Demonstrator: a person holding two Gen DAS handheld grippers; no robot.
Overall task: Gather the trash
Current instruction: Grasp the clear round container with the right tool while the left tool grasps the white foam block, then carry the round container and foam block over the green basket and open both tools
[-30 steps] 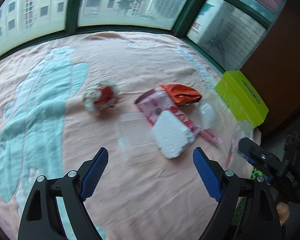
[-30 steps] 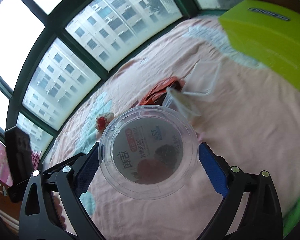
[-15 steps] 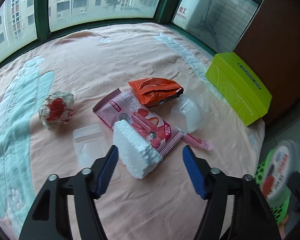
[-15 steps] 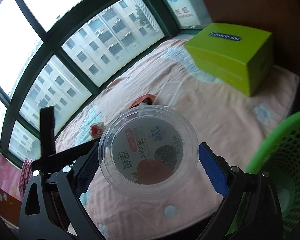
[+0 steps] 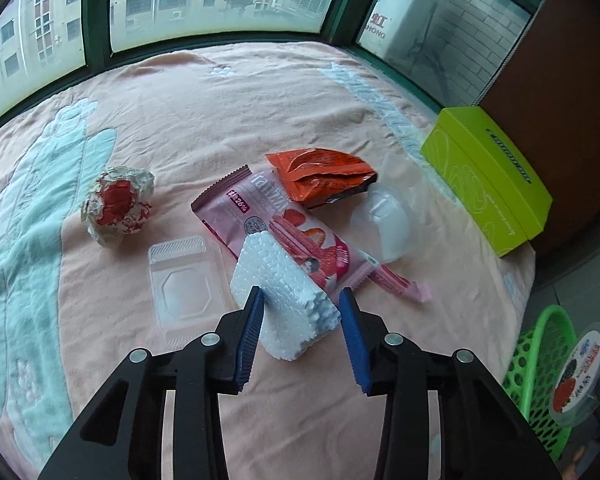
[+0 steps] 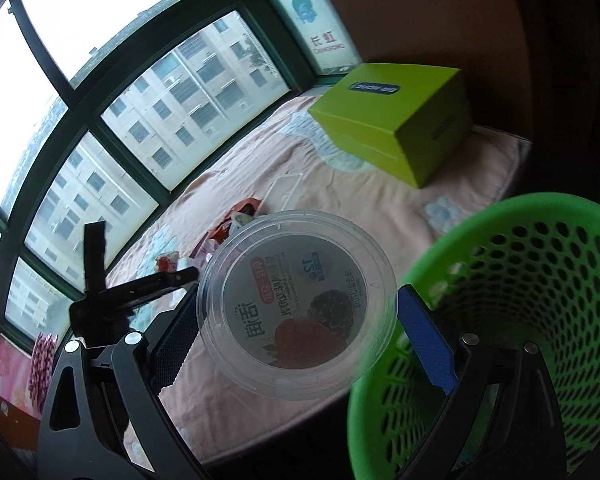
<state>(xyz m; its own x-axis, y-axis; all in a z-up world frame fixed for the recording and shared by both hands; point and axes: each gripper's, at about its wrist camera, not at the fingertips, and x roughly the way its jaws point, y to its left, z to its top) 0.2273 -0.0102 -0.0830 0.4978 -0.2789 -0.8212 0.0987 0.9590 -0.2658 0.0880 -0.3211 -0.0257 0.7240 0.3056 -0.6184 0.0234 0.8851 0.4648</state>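
Closing in since a second ago, our left gripper [image 5: 302,312] has drawn its jaws around the white foam block [image 5: 286,294] at six o'clock in the litter on the pink blanket [image 5: 260,92]; the left pad touches it, the right shows a sliver of gap, so we judge the grip unfinished. From the right wrist, our right gripper [image 6: 296,320], clamped on the yogurt tub [image 6: 296,312], has swung beside the green basket [image 6: 540,240] at four o'clock, so dropping it comes next.

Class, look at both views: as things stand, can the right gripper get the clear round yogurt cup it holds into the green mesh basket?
Probably yes. The right gripper is shut on the clear round yogurt cup beside the green mesh basket, whose open mouth shows nothing across it. The cup is not yet over the opening.
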